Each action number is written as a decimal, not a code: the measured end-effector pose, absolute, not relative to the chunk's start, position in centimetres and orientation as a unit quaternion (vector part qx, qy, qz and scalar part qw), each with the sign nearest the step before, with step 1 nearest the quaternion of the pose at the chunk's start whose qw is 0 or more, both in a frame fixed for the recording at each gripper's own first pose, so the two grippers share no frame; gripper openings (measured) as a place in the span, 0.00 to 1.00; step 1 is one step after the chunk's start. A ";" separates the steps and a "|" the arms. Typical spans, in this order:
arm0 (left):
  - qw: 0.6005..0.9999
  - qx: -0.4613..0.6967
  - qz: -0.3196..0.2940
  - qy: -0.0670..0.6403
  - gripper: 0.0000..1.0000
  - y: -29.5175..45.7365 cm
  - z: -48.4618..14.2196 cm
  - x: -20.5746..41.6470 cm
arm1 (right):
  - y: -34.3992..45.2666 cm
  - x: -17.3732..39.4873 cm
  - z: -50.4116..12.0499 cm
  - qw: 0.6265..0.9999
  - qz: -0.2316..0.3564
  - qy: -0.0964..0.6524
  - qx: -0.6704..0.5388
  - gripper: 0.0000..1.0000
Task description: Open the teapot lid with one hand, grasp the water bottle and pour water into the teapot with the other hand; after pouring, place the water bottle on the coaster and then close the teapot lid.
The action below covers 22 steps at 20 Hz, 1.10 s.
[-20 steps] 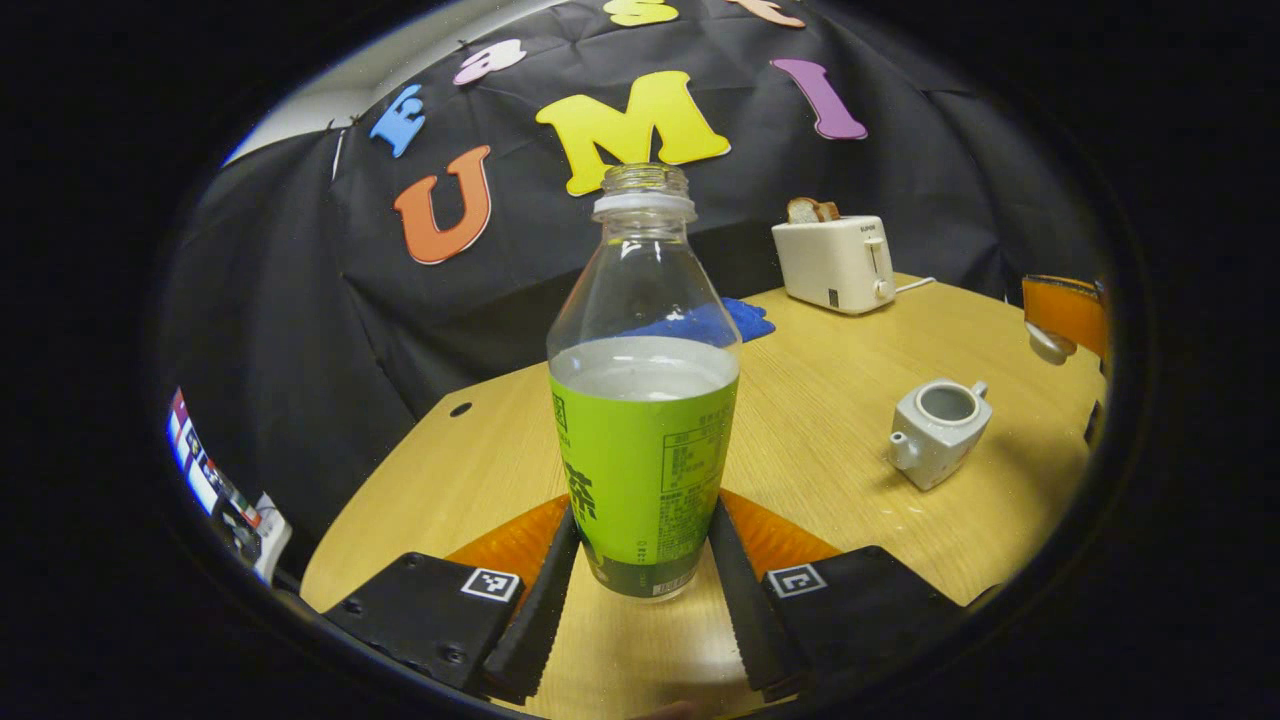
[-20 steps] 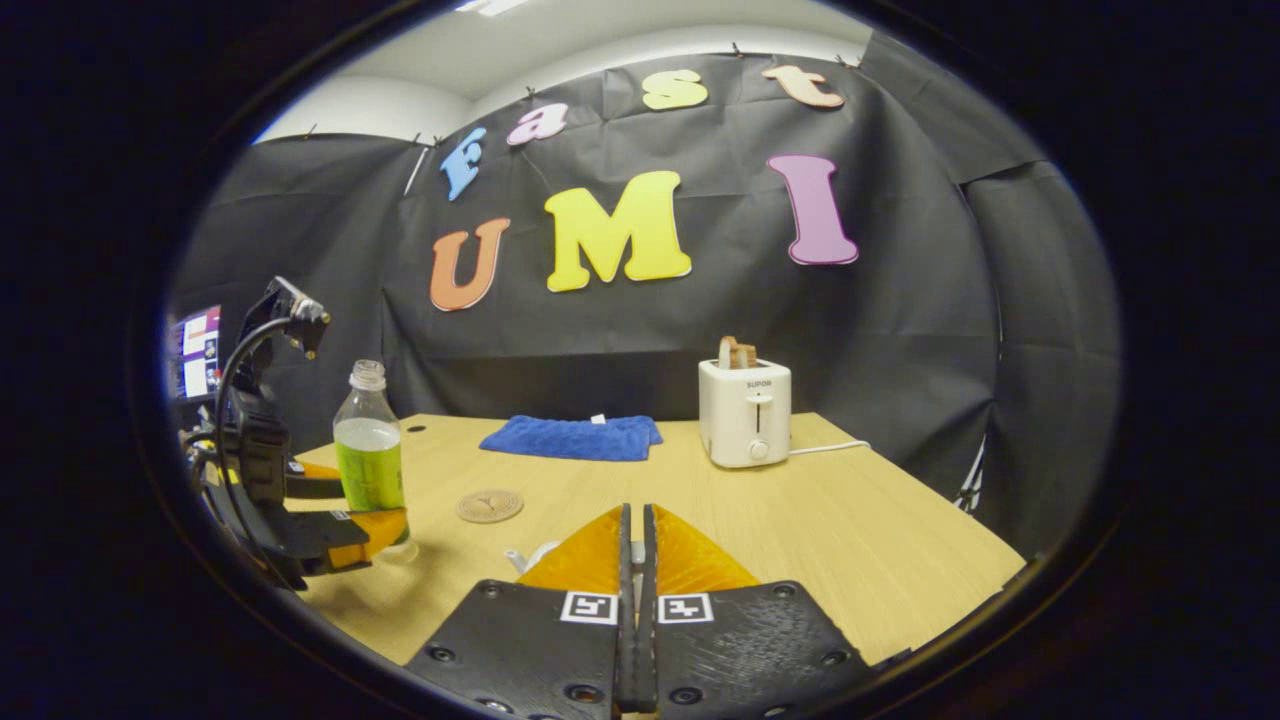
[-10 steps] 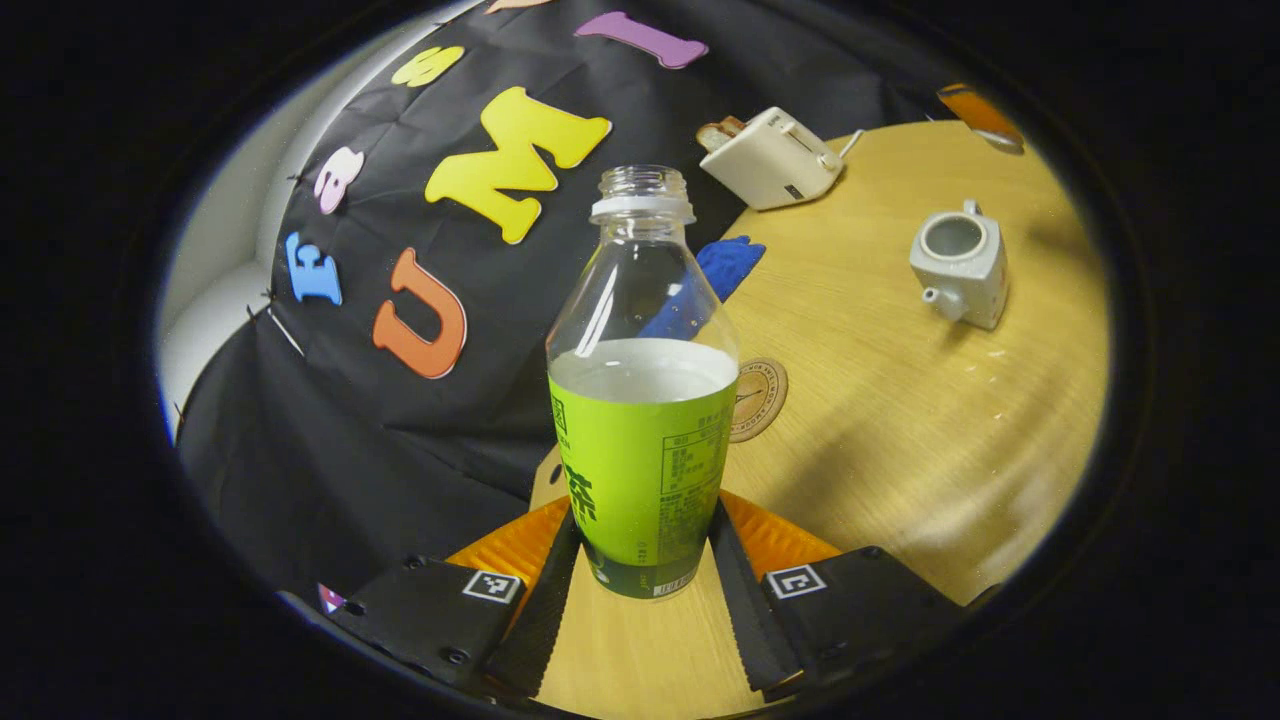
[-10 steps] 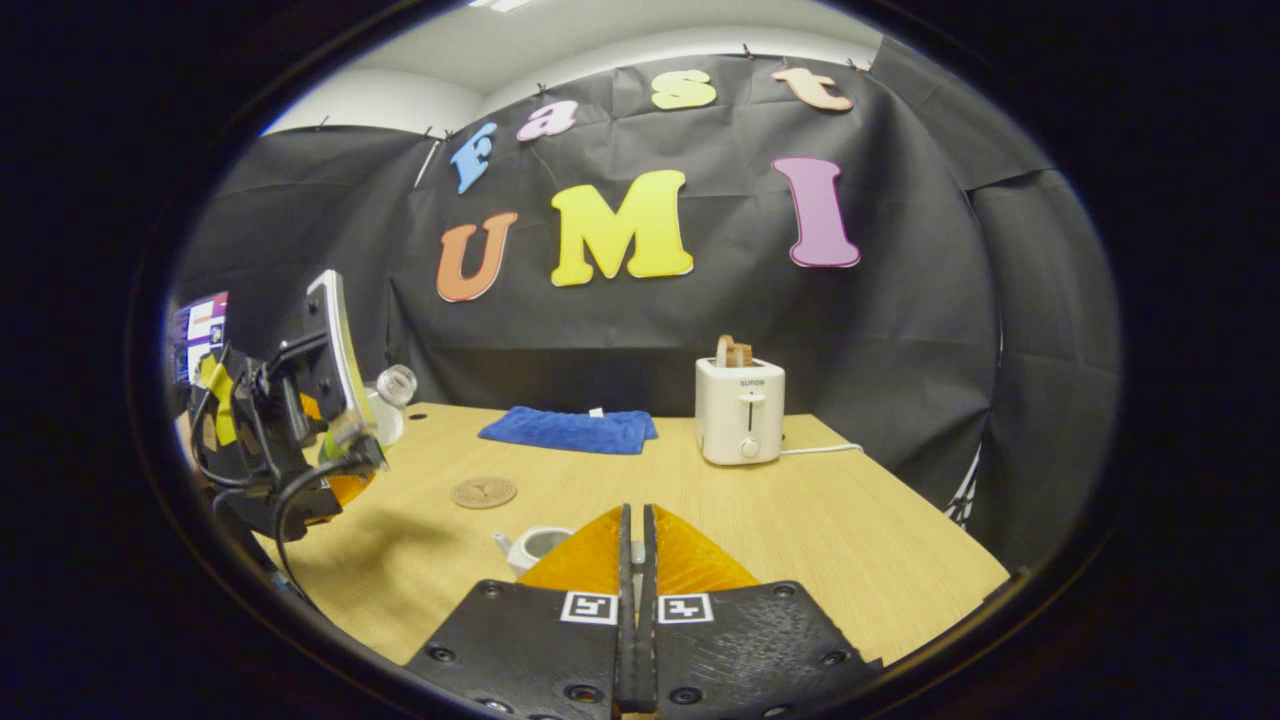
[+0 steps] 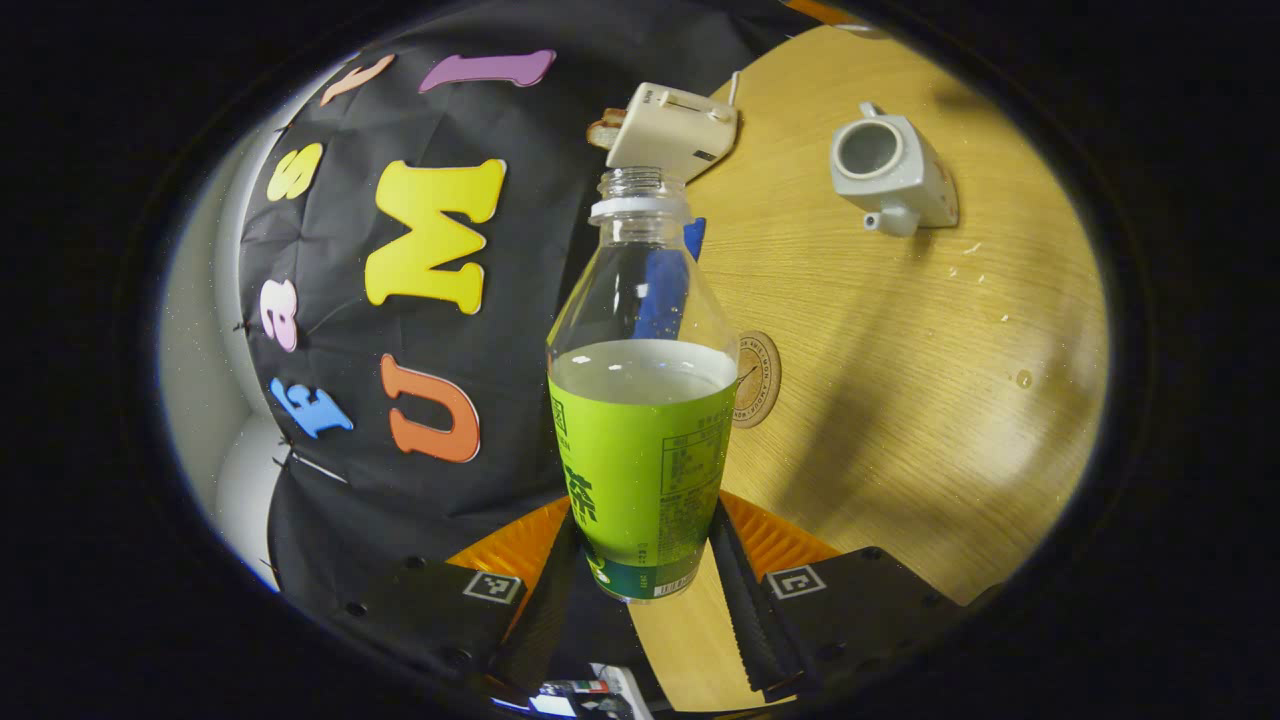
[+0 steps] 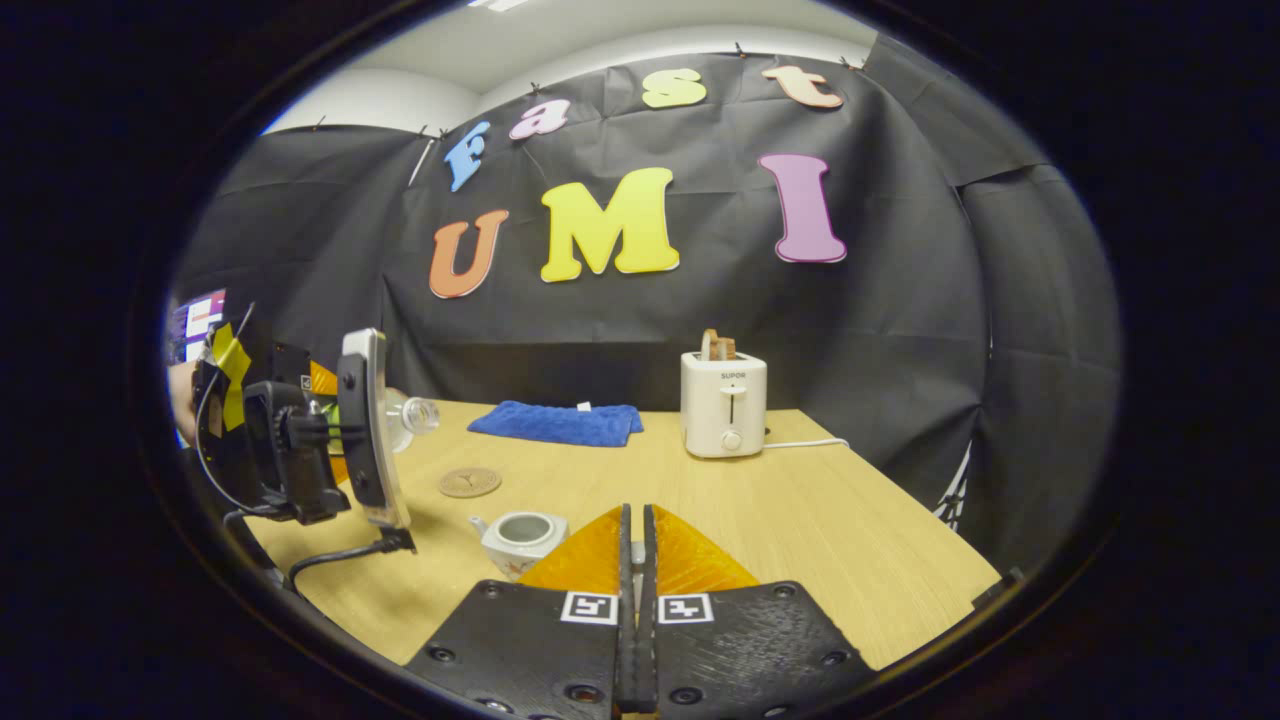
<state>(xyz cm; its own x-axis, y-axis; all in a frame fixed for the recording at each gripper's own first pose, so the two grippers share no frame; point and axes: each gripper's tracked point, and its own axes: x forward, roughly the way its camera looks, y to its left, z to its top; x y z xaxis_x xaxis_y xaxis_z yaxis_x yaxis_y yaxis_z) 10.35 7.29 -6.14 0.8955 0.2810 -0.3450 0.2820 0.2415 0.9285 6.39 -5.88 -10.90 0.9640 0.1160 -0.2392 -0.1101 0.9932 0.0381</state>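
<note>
Clear plastic water bottle with a green label (image 5: 640,420), half full and capless, is pinched in the left gripper (image 5: 640,590), tipped sideways above the wooden table's (image 6: 800,520) left edge. White lidless teapot (image 6: 520,538) looks empty. Right gripper (image 6: 636,600) is pressed together

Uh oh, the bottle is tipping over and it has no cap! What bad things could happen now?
1. The water bottle, held in the left hand-held gripper, lies almost sideways with its open mouth short of the teapot, so water could land on the table. Droplets already lie there.
2. The teapot's opening is small, so a fast pour may splash past it.
3. The coaster lies near the pour path and might get wet.
</note>
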 end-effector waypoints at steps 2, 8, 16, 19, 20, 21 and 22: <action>0.731 0.639 -0.018 0.238 0.74 6.3 -6.7 10.3 | -6.7 6.4 -11.3 0.991 0.051 0.127 0.015 0.00; 0.679 0.695 -0.034 0.236 0.74 4.3 -6.7 10.9 | -8.3 6.1 -12.1 0.990 0.043 0.129 0.023 0.00; 0.612 0.759 -0.032 0.219 0.74 2.2 -4.6 11.8 | -9.5 5.6 -12.5 0.990 0.039 0.128 0.034 0.00; 0.596 0.773 -0.035 0.217 0.74 1.4 -4.3 12.0 | -9.8 5.3 -12.7 0.990 0.038 0.128 0.035 0.00; 0.590 0.777 -0.034 0.216 0.74 1.3 -4.3 12.1 | -10.0 5.1 -12.5 0.991 0.037 0.126 0.035 0.00; 0.582 0.783 -0.031 0.216 0.74 1.2 -4.1 12.3 | -10.2 5.1 -12.5 0.991 0.037 0.125 0.037 0.00; 0.575 0.789 -0.024 0.216 0.73 1.3 -3.8 12.4 | -10.2 5.0 -12.5 0.991 0.038 0.124 0.039 0.00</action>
